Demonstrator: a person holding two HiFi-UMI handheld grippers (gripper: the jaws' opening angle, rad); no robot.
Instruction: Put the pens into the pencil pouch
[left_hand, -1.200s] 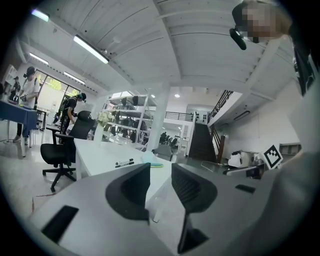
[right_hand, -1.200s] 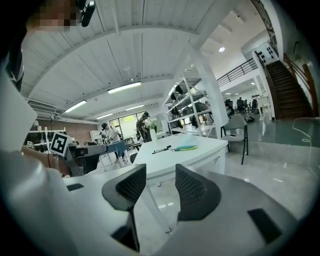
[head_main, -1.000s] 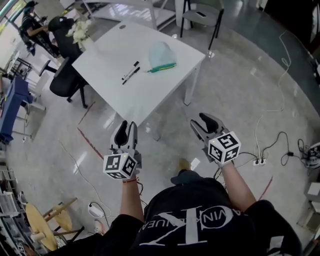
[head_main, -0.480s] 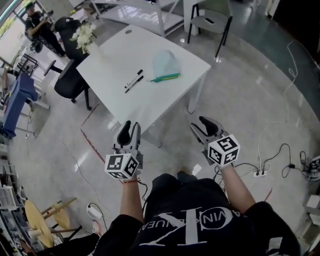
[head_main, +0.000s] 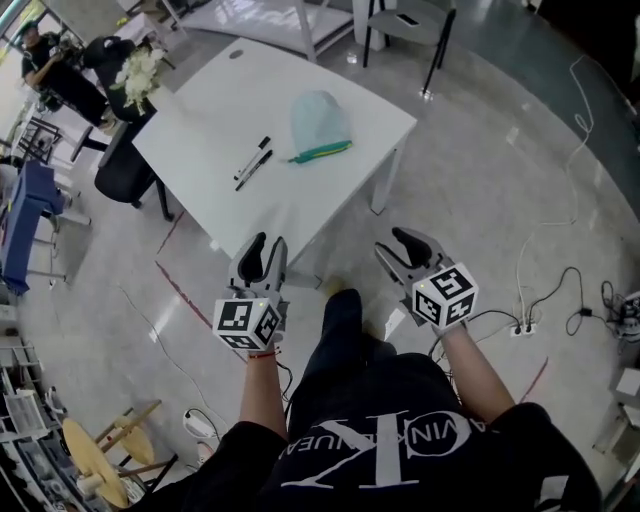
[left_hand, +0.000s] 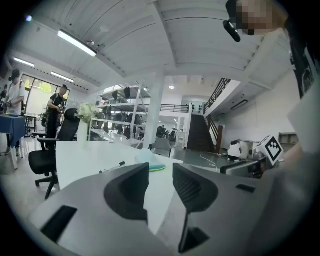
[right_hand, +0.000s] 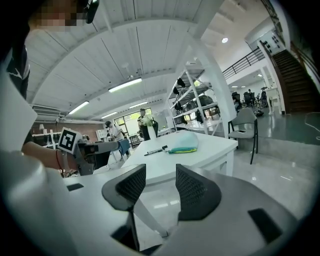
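One white table (head_main: 200, 120) carries two pens, an upper pen (head_main: 261, 147) and a lower pen (head_main: 250, 171), and one pale green pencil pouch (head_main: 318, 122) at about two o'clock from them. Around the table stand one black office chair (head_main: 120, 165) at nine o'clock, one bunch of white flowers (head_main: 135, 75) at ten o'clock and one grey chair (head_main: 400, 25) at one o'clock. One wooden stool (head_main: 95, 450) sits at the head view's seven o'clock.

Whether the pencil pouch (head_main: 318, 122) is zipped open or shut is too small to tell.
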